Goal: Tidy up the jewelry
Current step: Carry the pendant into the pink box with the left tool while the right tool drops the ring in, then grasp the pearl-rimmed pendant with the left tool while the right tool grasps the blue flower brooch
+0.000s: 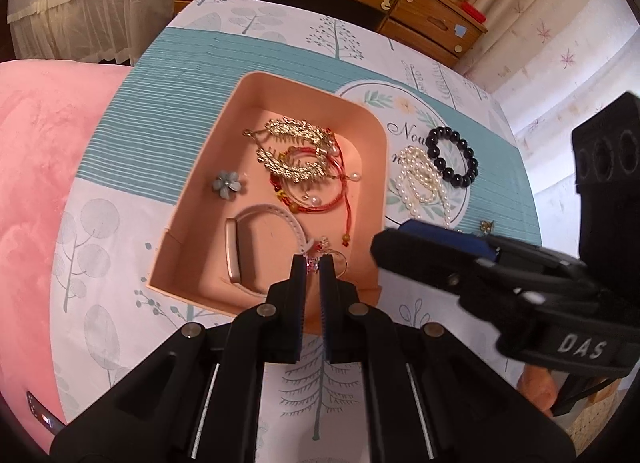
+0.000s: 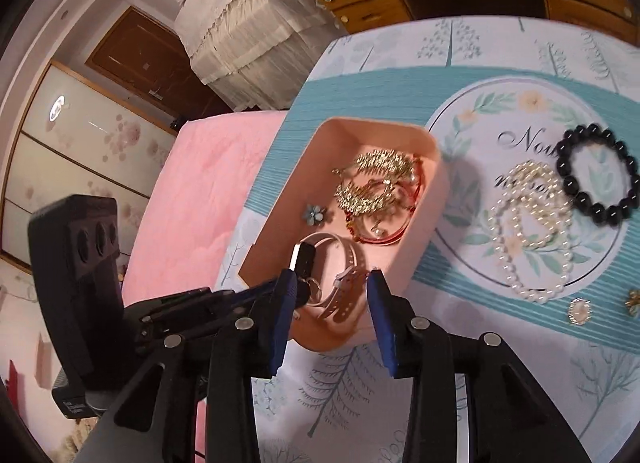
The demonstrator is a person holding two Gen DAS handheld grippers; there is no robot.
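A small pink-jewelled ring [image 1: 316, 263] is being pinched between the nearly closed fingers of the left gripper [image 1: 313, 265], just above the near end of the peach box [image 1: 224, 135], at about 6 o'clock in the left wrist view. The step in hand is judged to be the drop: the ring is best being lowered close to the box floor before the fingers are parted, so that it is not bounced over the wall or tangled in the watch strap [image 1: 256, 215] just beside it. The right gripper [image 2: 332, 287] is being held with its fingers spread wide and empty over the same near end. On the worktop [image 2: 500, 383], outside the box at 2 to 3 o'clock, a pearl strand [image 2: 528, 231], a black bead bracelet [image 2: 596, 171] and two small gold pieces [image 2: 579, 311] are lying, not yet put away
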